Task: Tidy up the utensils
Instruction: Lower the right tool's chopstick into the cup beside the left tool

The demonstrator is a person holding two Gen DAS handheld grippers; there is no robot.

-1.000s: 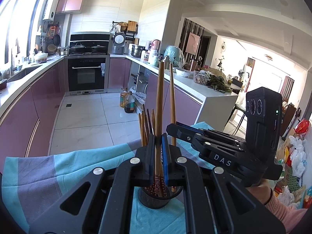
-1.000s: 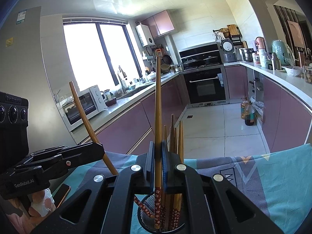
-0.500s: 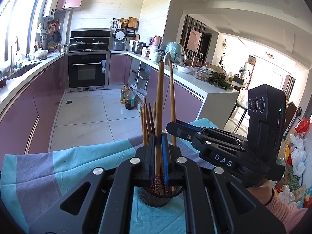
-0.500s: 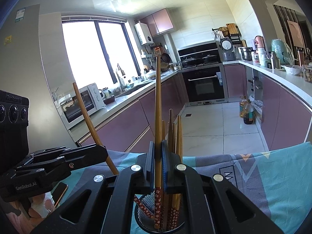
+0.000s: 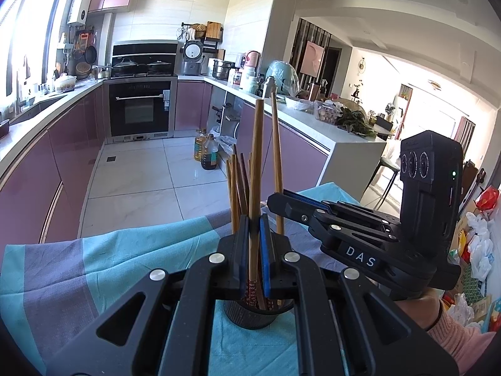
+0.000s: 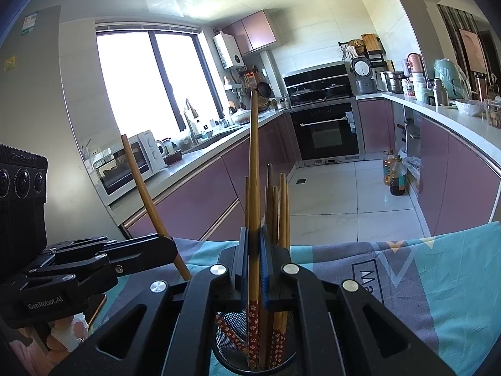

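Between the blue pads of the left gripper (image 5: 254, 250) stands one long wooden chopstick with a red flowered tip (image 5: 256, 169), pinched tight and nearly upright, its patterned end already down inside the black wire-mesh utensil cup (image 5: 250, 315) directly under the jaws. Just beside it, the right gripper (image 6: 254, 260) is likewise clamped on a second wooden chopstick with a red flowered tip (image 6: 253, 172), also upright, its tip low in the same mesh cup (image 6: 225, 349). Both long axes run straight down into the cup, so the coming move looks like a release or a short drop along that line, not a sideways carry. Neither hand is clearly nearer. Around them, shorter chopsticks (image 6: 278, 210) already stand in the cup. Beyond lies the teal and grey cloth (image 5: 94, 269) over the tabletop.
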